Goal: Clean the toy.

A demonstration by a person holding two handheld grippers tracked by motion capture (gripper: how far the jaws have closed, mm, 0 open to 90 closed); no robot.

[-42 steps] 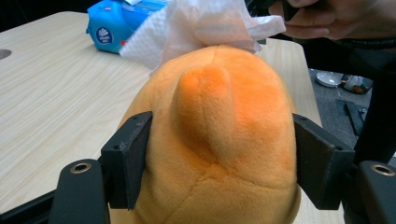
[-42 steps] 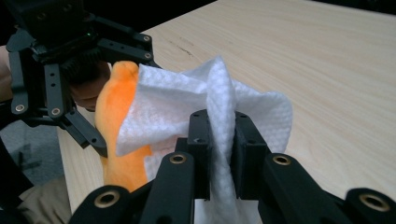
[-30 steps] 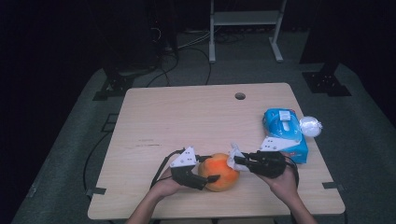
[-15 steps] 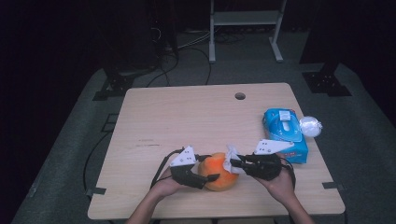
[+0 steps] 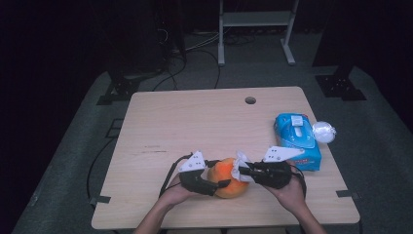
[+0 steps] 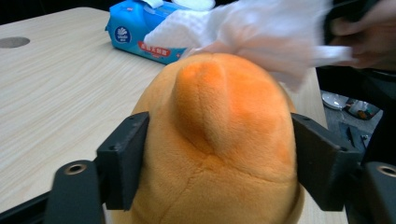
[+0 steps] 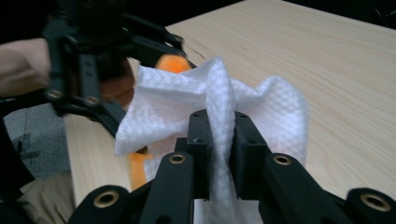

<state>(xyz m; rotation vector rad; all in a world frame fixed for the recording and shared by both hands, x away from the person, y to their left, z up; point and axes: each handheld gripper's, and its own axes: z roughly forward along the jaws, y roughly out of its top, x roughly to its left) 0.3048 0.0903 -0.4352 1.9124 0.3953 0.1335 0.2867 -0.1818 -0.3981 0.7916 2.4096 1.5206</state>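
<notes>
In the high view, the left gripper [image 5: 225, 184] is clamping an orange plush toy [image 5: 228, 176] near the front edge of the table [image 5: 195, 117], and its jaws have just been easing a little wider with the toy between them. The right gripper [image 5: 242, 169] is facing it from the other side, pinching a white tissue [image 5: 240, 164] against the top of the toy. Just beyond the right gripper, a blue tissue pack [image 5: 297, 139] is lying on the table, with a small white ball [image 5: 323, 131] sitting beside its far corner; no writing on the pack can be read from here. In the left gripper view, the toy [image 6: 219, 140] is sitting between the two black jaws, whose pads are pressing into its sides, while the tissue [image 6: 261, 32] is brushing its crown, blurred. Ahead and to the left, the pack [image 6: 140, 30] is showing a round white logo and a red strip, the lettering too small to read. In the right gripper view, the jaws are nearly pressed together on a fold of tissue [image 7: 219, 112], which is billowing out above them; the left gripper [image 7: 93, 60] and a sliver of toy [image 7: 170, 61] are showing beyond it.
</notes>
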